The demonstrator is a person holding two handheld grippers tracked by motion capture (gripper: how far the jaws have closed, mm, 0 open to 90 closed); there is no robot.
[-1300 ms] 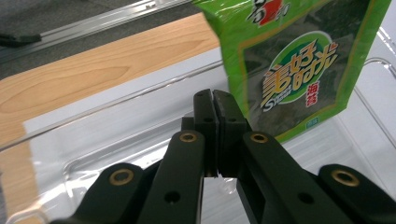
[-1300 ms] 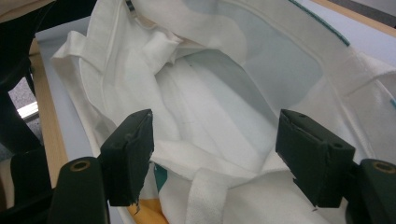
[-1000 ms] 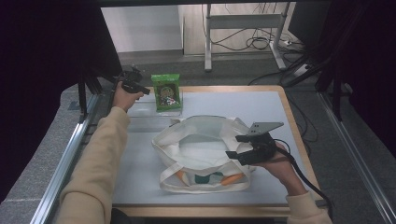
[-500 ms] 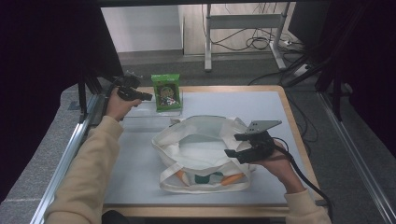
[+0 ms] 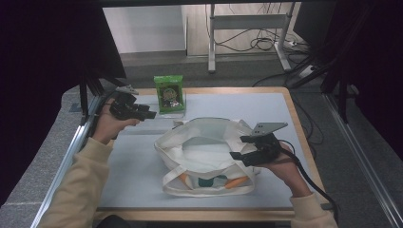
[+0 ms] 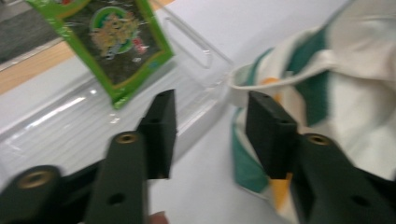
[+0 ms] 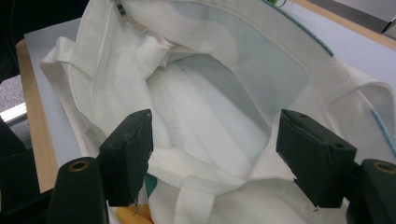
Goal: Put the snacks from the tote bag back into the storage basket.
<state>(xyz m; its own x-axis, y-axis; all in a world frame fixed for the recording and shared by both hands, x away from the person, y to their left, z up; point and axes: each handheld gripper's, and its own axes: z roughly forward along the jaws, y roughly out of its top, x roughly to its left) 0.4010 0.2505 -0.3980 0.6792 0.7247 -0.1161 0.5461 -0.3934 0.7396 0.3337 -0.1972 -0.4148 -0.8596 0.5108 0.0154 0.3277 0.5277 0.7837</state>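
High view: your left gripper [image 5: 145,114] sits at 10 o'clock on the table [image 5: 294,102], jaws just opened with nothing between them, pointing at the green snack packet [image 5: 168,93] standing at 12 o'clock. Your right gripper [image 5: 240,148] is at 4 o'clock, jaws spread wide around the near rim of the white tote bag [image 5: 204,152], which lies mid-table. Right gripper view: pads flank the rim fabric; can't tell if they're pressing on it.

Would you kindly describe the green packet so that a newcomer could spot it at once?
Start at the blue-grey table and look to its far edge, beyond the white bag. There the green packet stands in a clear holder. It is the only bright green thing, with a dark printed front.
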